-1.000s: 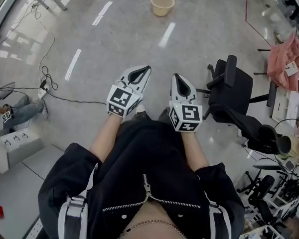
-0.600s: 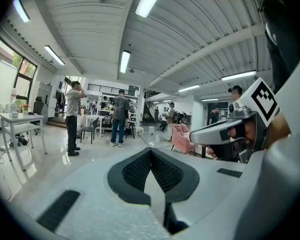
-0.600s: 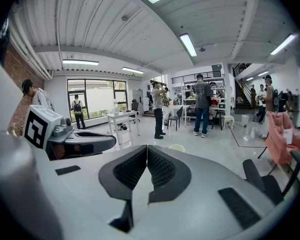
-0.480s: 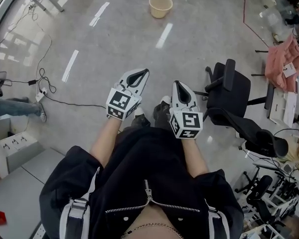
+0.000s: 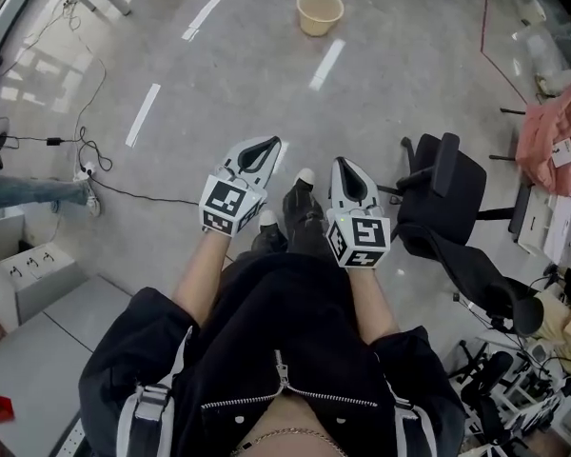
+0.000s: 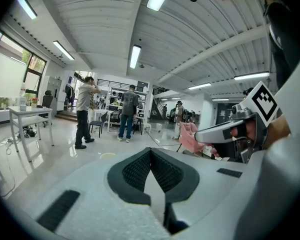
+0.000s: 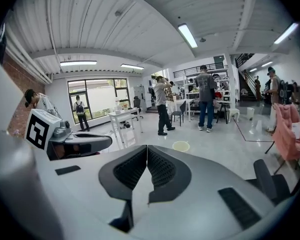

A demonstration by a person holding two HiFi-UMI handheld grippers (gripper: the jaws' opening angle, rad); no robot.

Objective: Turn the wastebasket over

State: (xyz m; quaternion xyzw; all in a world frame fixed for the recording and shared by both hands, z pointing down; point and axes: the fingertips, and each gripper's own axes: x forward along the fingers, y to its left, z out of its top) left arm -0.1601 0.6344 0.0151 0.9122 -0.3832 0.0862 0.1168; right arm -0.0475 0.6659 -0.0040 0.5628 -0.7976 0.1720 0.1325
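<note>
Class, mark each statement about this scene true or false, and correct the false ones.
1. The wastebasket stands mouth up on the floor. True.
2. The left gripper holds the wastebasket. False: its jaws are shut on nothing, and the basket is well ahead of it.
3. The right gripper is shut and empty. True.
4. The black office chair is on the person's left. False: it is on the right.
</note>
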